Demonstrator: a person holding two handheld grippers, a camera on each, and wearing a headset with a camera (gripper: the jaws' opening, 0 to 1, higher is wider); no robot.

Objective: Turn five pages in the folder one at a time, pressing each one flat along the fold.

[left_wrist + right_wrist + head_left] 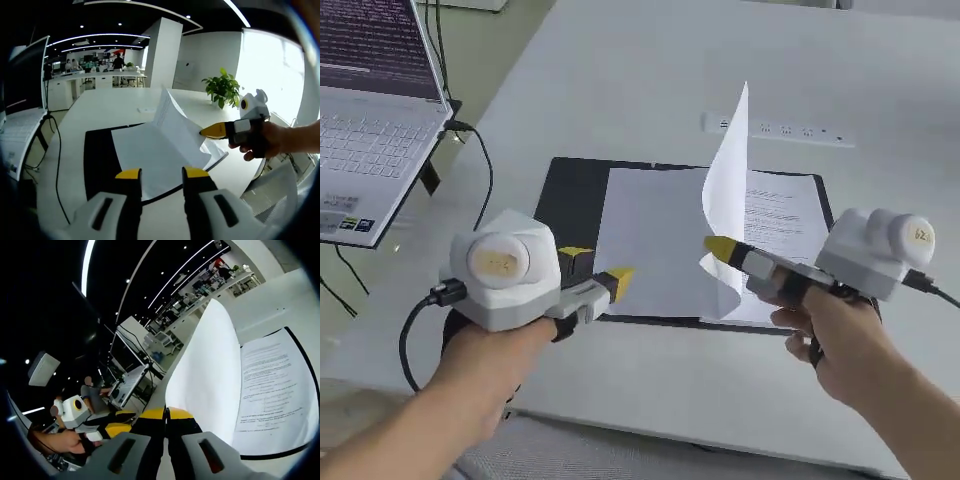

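Note:
A black folder (570, 190) lies open on the white table, with a blank sheet (650, 235) on its left side and a printed page (785, 210) on its right. One page (728, 180) stands curled upright over the fold, pinched at its lower edge by my right gripper (722, 250), which is shut on it. In the right gripper view the yellow jaws (166, 413) close on that page (210, 370). My left gripper (598, 265) hovers open at the folder's near left edge, apart from the paper; its jaws (161, 173) stand apart with nothing between them.
An open laptop (375, 110) sits at the far left with a black cable (485, 170) trailing toward me. A white power strip (780, 130) lies beyond the folder. The table's front edge (650, 430) runs close under my hands.

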